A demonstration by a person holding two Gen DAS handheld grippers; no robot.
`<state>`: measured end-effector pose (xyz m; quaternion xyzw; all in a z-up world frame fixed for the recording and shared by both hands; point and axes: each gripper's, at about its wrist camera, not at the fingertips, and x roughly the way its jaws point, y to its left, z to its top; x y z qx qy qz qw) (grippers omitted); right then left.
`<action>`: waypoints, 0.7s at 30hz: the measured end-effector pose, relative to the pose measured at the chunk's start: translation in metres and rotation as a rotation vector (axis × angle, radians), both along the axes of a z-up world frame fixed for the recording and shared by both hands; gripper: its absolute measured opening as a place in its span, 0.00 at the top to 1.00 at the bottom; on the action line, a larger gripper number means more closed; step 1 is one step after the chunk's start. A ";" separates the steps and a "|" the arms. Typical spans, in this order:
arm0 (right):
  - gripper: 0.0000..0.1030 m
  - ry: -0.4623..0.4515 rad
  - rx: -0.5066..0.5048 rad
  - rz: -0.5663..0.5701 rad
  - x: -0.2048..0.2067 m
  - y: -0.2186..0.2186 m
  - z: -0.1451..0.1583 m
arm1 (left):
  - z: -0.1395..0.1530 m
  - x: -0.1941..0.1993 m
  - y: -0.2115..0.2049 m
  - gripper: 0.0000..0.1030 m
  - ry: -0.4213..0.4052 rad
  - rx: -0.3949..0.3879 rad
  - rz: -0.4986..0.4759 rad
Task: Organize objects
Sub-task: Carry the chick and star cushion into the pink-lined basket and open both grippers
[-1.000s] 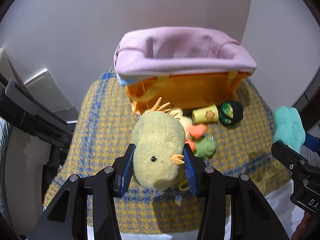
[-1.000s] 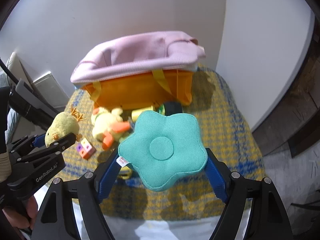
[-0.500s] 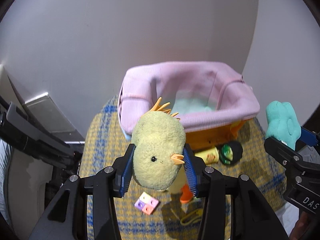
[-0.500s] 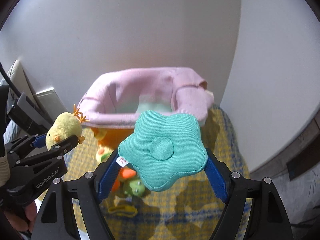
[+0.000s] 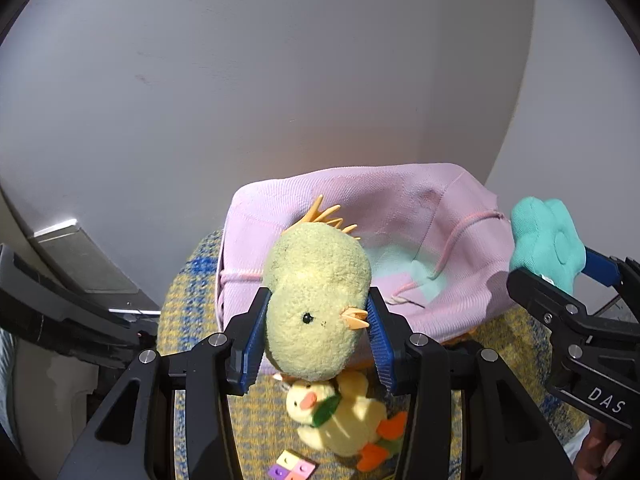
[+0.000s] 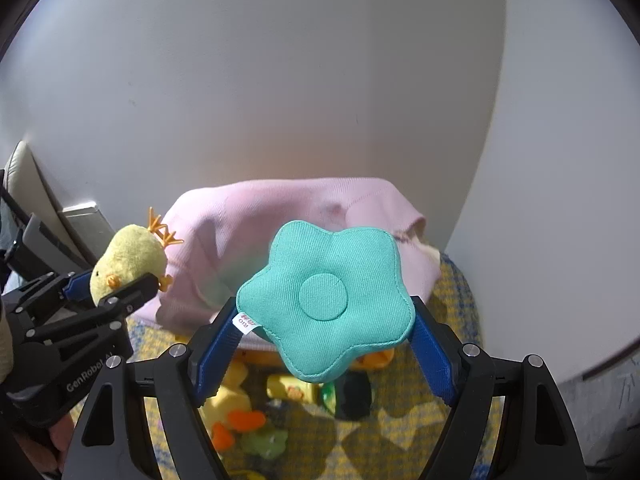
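My left gripper [image 5: 316, 332] is shut on a yellow plush chick [image 5: 318, 300] with an orange crest, held in the air just in front of the pink-lined orange basket [image 5: 400, 216]. My right gripper [image 6: 324, 340] is shut on a teal flower-shaped cushion [image 6: 324, 296], held above the basket's [image 6: 280, 208] near rim. The cushion also shows at the right of the left wrist view [image 5: 546, 242], and the chick shows at the left of the right wrist view [image 6: 128, 256].
A yellow duck plush [image 5: 340, 416] and a small pastel cube [image 5: 292, 470] lie on the yellow-and-blue checked cloth [image 5: 188, 312] below. A green frog toy [image 6: 266, 442], a yellow cup [image 6: 290, 390] and a dark toy [image 6: 352, 394] lie there too. A white wall stands right behind the basket.
Both grippers have risen and moved forward towards the basket with their toys. The basket's open inside now shows, and the toys on the cloth have dropped low in view.
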<state>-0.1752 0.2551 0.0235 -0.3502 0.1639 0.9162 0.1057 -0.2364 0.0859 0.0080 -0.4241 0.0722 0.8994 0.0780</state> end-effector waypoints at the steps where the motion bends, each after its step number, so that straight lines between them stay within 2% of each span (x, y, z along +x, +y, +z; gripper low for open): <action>1: 0.23 0.000 0.003 0.003 -0.006 0.002 0.000 | -0.001 -0.005 0.000 0.56 -0.002 0.001 -0.001; 13: 0.21 -0.022 -0.030 0.021 -0.054 0.019 -0.007 | -0.012 -0.044 0.004 0.55 -0.029 0.028 -0.016; 14: 0.20 -0.022 -0.028 0.024 -0.056 0.019 -0.007 | -0.013 -0.045 0.004 0.51 -0.032 0.029 -0.015; 15: 0.18 -0.024 -0.021 0.026 -0.057 0.018 -0.006 | -0.013 -0.044 0.004 0.39 -0.029 0.024 -0.013; 18: 0.11 -0.025 0.009 0.018 -0.057 0.016 -0.003 | -0.010 -0.040 0.000 0.21 0.003 -0.007 0.018; 21: 0.06 -0.029 0.016 -0.001 -0.053 0.017 -0.002 | -0.008 -0.039 -0.006 0.10 0.001 0.009 0.032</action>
